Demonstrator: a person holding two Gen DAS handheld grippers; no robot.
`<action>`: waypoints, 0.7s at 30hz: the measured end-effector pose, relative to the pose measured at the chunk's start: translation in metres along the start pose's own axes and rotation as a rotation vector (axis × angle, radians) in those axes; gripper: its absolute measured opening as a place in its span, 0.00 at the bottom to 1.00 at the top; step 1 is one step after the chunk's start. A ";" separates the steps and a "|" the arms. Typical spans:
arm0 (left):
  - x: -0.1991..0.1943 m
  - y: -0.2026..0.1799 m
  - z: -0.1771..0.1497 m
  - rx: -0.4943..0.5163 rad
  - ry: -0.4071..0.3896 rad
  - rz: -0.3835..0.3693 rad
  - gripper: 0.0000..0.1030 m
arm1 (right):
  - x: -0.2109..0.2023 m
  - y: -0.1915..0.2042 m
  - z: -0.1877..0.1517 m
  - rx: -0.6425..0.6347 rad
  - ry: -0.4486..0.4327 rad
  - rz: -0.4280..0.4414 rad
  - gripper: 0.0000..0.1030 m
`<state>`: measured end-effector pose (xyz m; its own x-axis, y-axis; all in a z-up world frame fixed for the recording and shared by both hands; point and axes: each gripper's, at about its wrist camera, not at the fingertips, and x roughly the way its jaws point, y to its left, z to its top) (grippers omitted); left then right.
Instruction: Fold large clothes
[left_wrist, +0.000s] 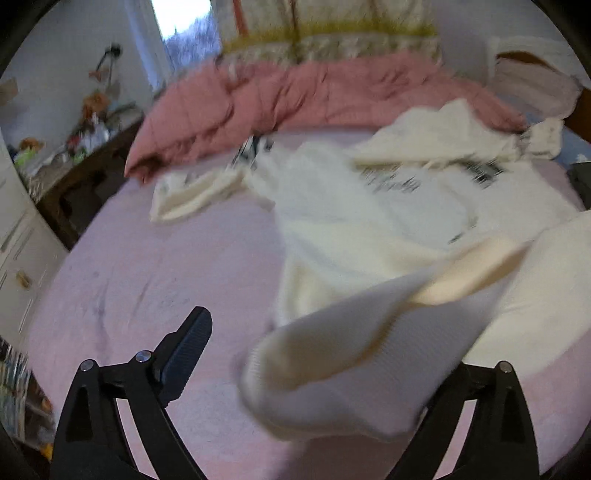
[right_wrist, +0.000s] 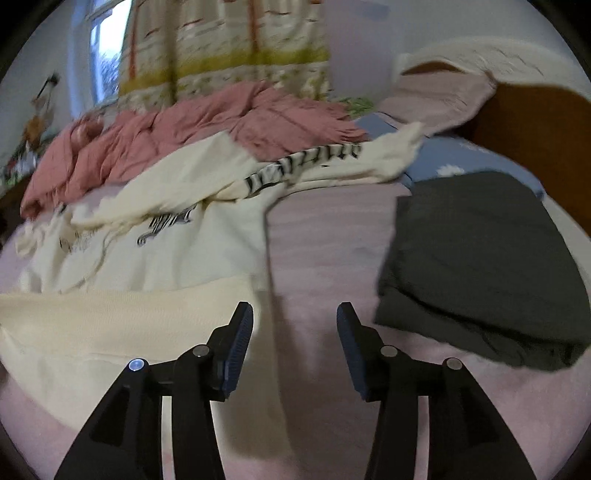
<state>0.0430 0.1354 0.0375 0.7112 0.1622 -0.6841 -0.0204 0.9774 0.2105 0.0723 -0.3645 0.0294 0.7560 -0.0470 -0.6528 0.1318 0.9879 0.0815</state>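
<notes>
Cream sweatshirt (right_wrist: 155, 254) with zebra print, spread rumpled on the pink bedsheet (right_wrist: 325, 251) before a pink quilt (right_wrist: 207, 129). Left gripper (left_wrist: 325, 354): jaws wide apart, a blurred ribbed cuff (left_wrist: 332, 362) between them, contact unclear. Right gripper (right_wrist: 295, 332): jaws parted, empty, beside the sweatshirt's hem. Folded dark garment (right_wrist: 480, 266) lies to the right.

Dark print on cream garment (left_wrist: 369, 206), blurred, no text readable
</notes>
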 end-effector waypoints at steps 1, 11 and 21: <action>-0.006 -0.008 -0.001 0.018 -0.038 -0.007 0.90 | -0.002 -0.006 -0.003 0.020 0.005 0.031 0.48; -0.042 -0.030 -0.002 -0.026 -0.173 -0.046 0.92 | -0.010 0.001 -0.049 0.060 0.097 0.165 0.48; -0.087 -0.056 -0.019 -0.018 -0.316 -0.077 0.99 | -0.070 0.052 -0.052 -0.109 -0.159 -0.073 0.73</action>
<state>-0.0312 0.0694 0.0725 0.8939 0.0406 -0.4464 0.0311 0.9879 0.1520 -0.0069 -0.3023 0.0402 0.8400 -0.1334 -0.5259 0.1266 0.9907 -0.0492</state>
